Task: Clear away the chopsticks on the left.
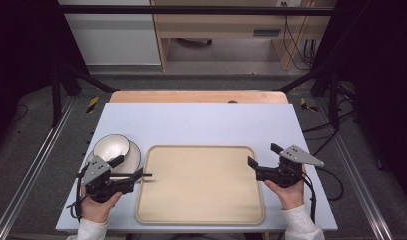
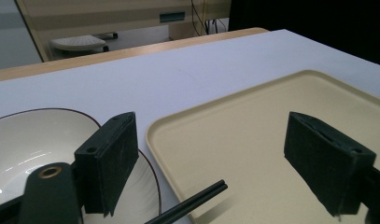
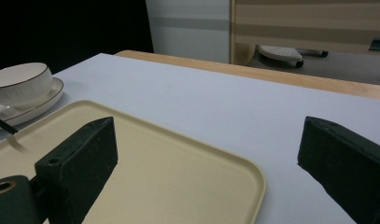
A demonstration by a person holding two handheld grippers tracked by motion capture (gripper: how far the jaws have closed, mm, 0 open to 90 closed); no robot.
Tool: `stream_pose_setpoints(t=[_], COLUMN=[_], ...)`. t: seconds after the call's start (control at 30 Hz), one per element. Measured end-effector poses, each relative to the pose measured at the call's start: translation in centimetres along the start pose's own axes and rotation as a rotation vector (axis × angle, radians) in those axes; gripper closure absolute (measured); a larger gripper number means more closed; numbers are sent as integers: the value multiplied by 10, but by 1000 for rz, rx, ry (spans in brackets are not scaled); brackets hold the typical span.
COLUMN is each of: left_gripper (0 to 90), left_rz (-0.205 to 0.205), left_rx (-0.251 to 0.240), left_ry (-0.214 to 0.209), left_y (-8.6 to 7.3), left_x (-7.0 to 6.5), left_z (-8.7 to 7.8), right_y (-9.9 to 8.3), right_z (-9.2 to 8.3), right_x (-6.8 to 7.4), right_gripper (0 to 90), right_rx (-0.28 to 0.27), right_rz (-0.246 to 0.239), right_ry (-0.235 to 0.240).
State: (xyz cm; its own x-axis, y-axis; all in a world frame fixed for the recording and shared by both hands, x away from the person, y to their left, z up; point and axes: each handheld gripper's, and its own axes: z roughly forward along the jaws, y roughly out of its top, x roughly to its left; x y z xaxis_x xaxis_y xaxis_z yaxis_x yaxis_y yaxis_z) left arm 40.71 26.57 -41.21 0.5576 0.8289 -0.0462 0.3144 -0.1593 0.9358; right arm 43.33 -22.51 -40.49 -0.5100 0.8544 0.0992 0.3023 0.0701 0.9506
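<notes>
A pale tabletop (image 1: 201,120) carries a beige tray (image 1: 201,185) at its near edge, with a bowl (image 1: 111,148) on a plate (image 1: 132,156) by the near-left corner and chopsticks (image 1: 141,175) resting across plate and tray rim. Both grippers hover with fingers spread wide and empty: nothing is grasped yet. The left gripper (image 1: 127,171) sits just above the chopsticks, so it probably needs to dip and close; the right gripper (image 1: 263,159) waits at the tray's right edge.

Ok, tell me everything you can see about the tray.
The tray is a beige rectangle with rounded corners and a low raised rim, plastic by the look of it. It lies flat on the pale table, at the near middle, with nothing in it. The tips of the black chopsticks reach over its left rim. A plate with a bowl sits just left of it.
</notes>
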Motion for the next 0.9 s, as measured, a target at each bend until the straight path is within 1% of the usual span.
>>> stream_pose_setpoints(t=[0.1, 0.2, 0.3, 0.5, 0.53, 0.6, 0.8, 0.87, 0.9], left_gripper=[177, 178, 178, 181, 182, 182, 182, 182, 182], left_rz=[11, 8, 16, 29, 33, 42, 41, 42, 49], left_rx=[3, 5, 15, 33, 36, 50, 62, 67, 72], left_ry=[-12, -15, -15, -35, -38, -38, -39, -34, -32], left_y=[0, -2, -4, -12, -12, -15, -22, -26, -27], left_x=[0, 1, 1, 3, 4, 4, 5, 5, 6], left_z=[-2, -4, -8, -17, -18, -21, -30, -34, -35], right_y=[0, -1, -1, -1, -1, -1, -1, -1, -1], right_z=[0, 1, 2, 3, 3, 4, 6, 6, 5], right_x=[-1, 0, 1, 1, 2, 4, 8, 8, 8], right_gripper=[51, 51, 52, 54, 54, 54, 54, 54, 54], right_rx=[-2, 4, 9, 12, 19, 23, 27, 28, 29], right_rz=[-1, -3, -2, -1, -5, -11, -15, -14, -12], right_ry=[0, 2, 2, 0, 0, 3, 11, 11, 12])
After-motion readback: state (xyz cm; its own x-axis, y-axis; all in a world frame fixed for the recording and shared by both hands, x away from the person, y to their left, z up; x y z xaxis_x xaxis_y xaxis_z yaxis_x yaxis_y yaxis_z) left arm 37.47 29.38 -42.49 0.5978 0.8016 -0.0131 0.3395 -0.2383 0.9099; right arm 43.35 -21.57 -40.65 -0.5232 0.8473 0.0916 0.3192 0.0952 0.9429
